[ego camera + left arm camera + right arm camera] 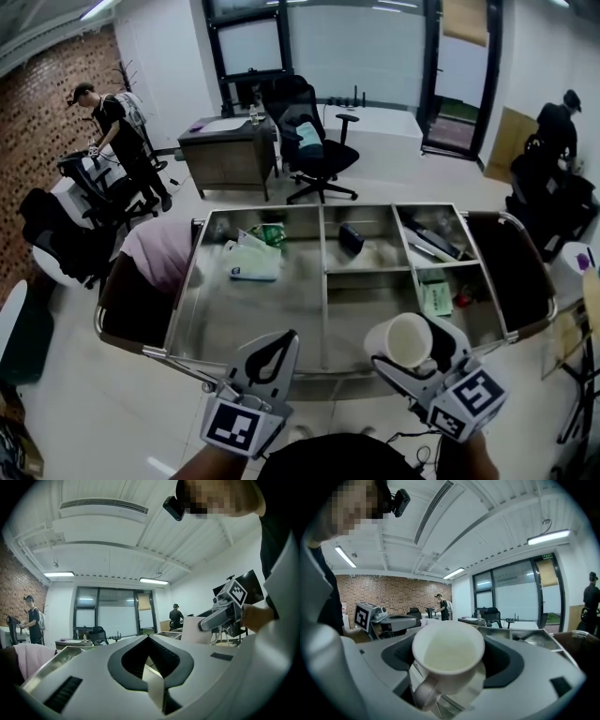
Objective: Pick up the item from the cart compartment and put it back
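My right gripper [405,364] is shut on a white mug [405,339], held above the near edge of the metal cart [325,309]. In the right gripper view the mug [447,651] fills the gap between the jaws, mouth toward the camera and handle at lower left; it looks empty. My left gripper [278,339] hovers over the cart's near left edge, its jaws closed tip to tip with nothing between them. The left gripper view shows the same closed tips [149,638], with the mug [197,630] off to the right.
In the cart lie a blue-white packet [253,273], a green packet [272,234], a black item [352,238], dark tools [436,239] and a green pack [436,298]. A pink cloth [159,253] drapes over the left end. Office chairs, a desk and people stand beyond.
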